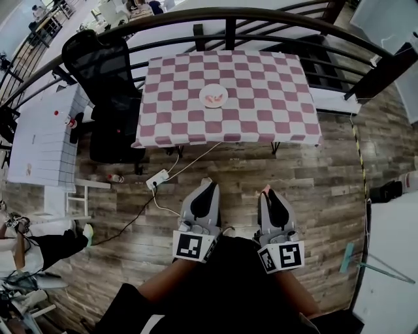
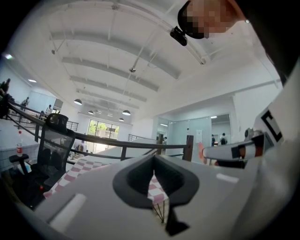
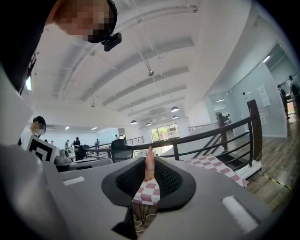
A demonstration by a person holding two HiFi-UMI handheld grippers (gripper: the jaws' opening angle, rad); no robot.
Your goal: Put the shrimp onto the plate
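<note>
Far ahead in the head view, a white plate (image 1: 213, 96) lies on the table with the pink-and-white checkered cloth (image 1: 261, 98), and pink shrimp pieces (image 1: 214, 100) lie on the plate. Both grippers are low, close to the person's body, over the wooden floor well short of the table. My right gripper (image 1: 266, 190) is shut on a pink shrimp (image 3: 149, 164), which sticks up past its tips. My left gripper (image 1: 208, 183) is shut with nothing in it. The right gripper's tip and its shrimp (image 2: 202, 153) also show in the left gripper view.
A black office chair (image 1: 104, 72) stands at the table's left side. A dark railing (image 1: 228, 16) curves behind the table. A white power strip (image 1: 157, 178) with cables lies on the floor before the table. A white desk (image 1: 46, 130) stands at the left.
</note>
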